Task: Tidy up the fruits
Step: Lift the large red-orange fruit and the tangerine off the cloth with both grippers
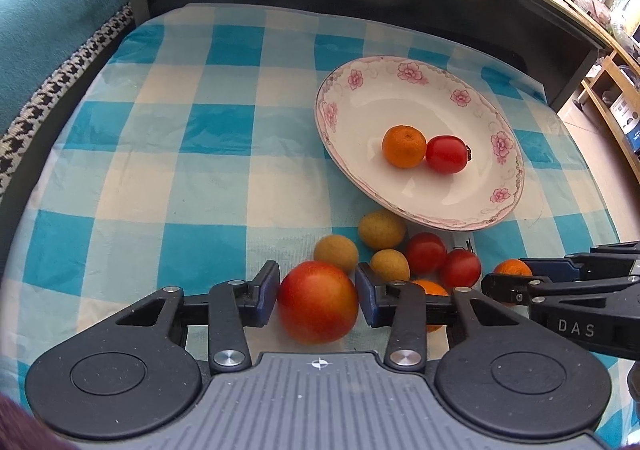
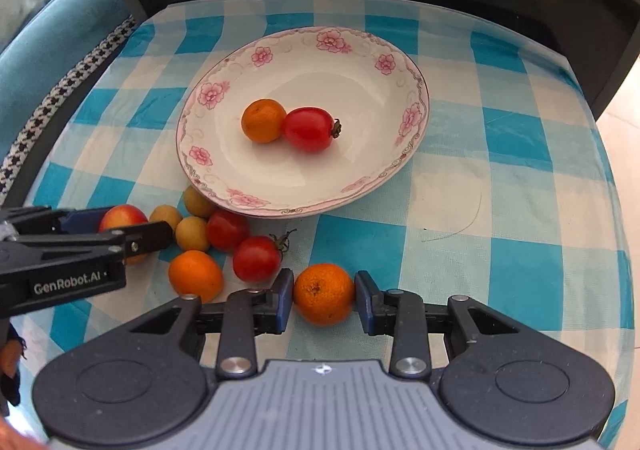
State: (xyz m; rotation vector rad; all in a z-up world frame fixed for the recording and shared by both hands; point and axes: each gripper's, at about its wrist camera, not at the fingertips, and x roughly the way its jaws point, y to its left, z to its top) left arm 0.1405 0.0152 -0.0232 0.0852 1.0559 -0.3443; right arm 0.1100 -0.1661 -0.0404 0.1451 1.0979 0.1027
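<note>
The plate (image 2: 404,61) with pink flowers stands in the middle of the checked cloth (image 1: 168,169), and I judge it is the place where the fruits are to be collected; a small orange (image 2: 263,125) and a red tomato (image 2: 309,129) already lie in it, touching each other. The other fruits lie in a loose group on the cloth just beside the near rim of the plate; there are three yellowish round fruits (image 1: 382,229), two more tomatoes (image 1: 425,252) and another orange (image 2: 195,274).

The left gripper (image 1: 317,292) is clenched on a large red-and-yellow fruit (image 1: 318,302); its blue pads (image 1: 267,290) touch the fruit on both sides, and the fruit sits between them at the near edge of the group. The right gripper (image 2: 324,294) is clenched on a mandarin (image 2: 324,294); both pads press its sides, and it lies on the cloth a little apart from the group, toward the right. Whether either fruit is already lifted from the cloth, I cannot tell.

Both grippers point steeply down and stand close together, side by side; I think each hand takes one fruit so that two go to the plate at once.
</note>
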